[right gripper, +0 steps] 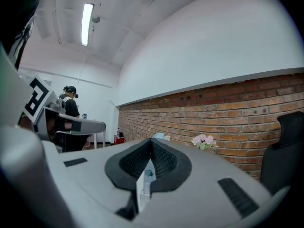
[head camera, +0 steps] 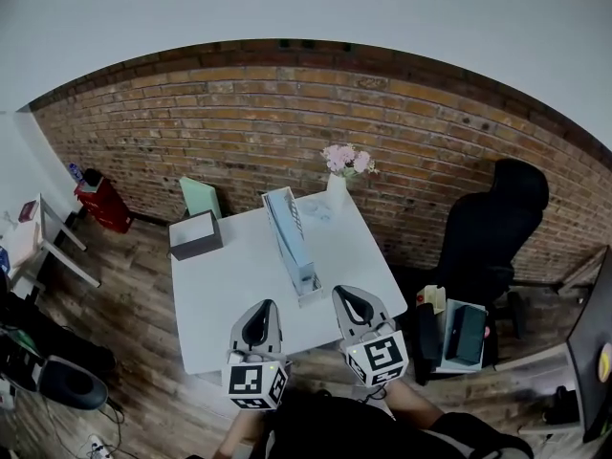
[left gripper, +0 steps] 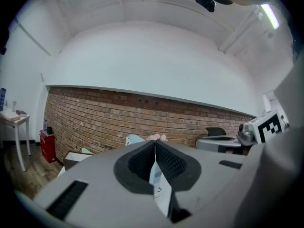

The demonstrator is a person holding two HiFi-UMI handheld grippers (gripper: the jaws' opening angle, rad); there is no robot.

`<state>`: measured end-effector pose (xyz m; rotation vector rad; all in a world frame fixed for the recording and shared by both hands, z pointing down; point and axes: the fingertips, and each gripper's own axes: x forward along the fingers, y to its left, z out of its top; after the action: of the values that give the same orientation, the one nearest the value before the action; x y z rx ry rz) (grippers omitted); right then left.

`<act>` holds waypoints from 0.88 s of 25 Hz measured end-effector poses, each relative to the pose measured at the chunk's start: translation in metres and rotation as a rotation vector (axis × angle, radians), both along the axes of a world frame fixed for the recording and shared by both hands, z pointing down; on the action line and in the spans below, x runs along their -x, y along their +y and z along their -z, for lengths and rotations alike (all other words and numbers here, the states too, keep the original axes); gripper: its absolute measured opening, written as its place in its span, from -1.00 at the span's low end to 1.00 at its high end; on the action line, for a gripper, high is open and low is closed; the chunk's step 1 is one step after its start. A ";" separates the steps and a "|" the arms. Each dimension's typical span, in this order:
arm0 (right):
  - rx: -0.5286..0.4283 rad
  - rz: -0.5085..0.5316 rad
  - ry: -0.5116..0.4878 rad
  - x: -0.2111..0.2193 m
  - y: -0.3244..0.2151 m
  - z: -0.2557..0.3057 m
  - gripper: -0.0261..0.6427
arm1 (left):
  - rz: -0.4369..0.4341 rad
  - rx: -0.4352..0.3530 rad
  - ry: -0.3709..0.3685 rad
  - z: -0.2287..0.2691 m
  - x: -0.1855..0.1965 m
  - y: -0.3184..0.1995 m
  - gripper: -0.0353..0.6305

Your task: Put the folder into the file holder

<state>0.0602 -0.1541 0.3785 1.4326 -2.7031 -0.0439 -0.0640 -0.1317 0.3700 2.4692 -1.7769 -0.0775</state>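
A long white file holder [head camera: 293, 239] with a pale blue folder standing in it lies along the middle of the white table [head camera: 225, 290]. Through the gap below the left gripper's jaws, part of it shows [left gripper: 158, 186]. A pale green folder [head camera: 201, 197] stands upright at the table's far left corner, behind a grey box [head camera: 196, 235]. My left gripper [head camera: 265, 305] hovers at the table's near edge, left of the holder's near end, jaws shut on nothing [left gripper: 155, 143]. My right gripper [head camera: 346, 292] sits just right of that end, also shut and empty [right gripper: 151, 140].
A white vase of pink flowers [head camera: 337, 182] stands at the table's far right corner. A black office chair [head camera: 492, 232] is to the right, and a low stand with a dark device [head camera: 464, 333] is beside me. A red cabinet [head camera: 103, 204] stands by the brick wall. A person [right gripper: 70, 106] is at another desk.
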 end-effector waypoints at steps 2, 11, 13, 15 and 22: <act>-0.004 0.004 0.000 0.000 0.000 0.002 -0.89 | 0.005 0.002 -0.002 0.001 0.000 0.000 -0.82; -0.023 0.010 0.001 -0.009 0.004 0.005 -0.90 | 0.014 0.000 -0.006 -0.002 -0.007 0.003 -0.82; -0.026 0.008 -0.006 -0.011 0.004 0.006 -0.90 | 0.009 0.001 -0.009 -0.002 -0.008 0.002 -0.82; -0.028 0.006 -0.008 -0.011 0.004 0.007 -0.90 | 0.004 0.000 -0.012 -0.002 -0.010 0.002 -0.82; -0.024 0.016 -0.011 -0.008 0.006 0.005 -0.90 | 0.004 0.002 -0.010 -0.003 -0.008 0.003 -0.82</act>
<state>0.0685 -0.1483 0.3734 1.4214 -2.7320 -0.0699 -0.0556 -0.1284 0.3730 2.4691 -1.7858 -0.0639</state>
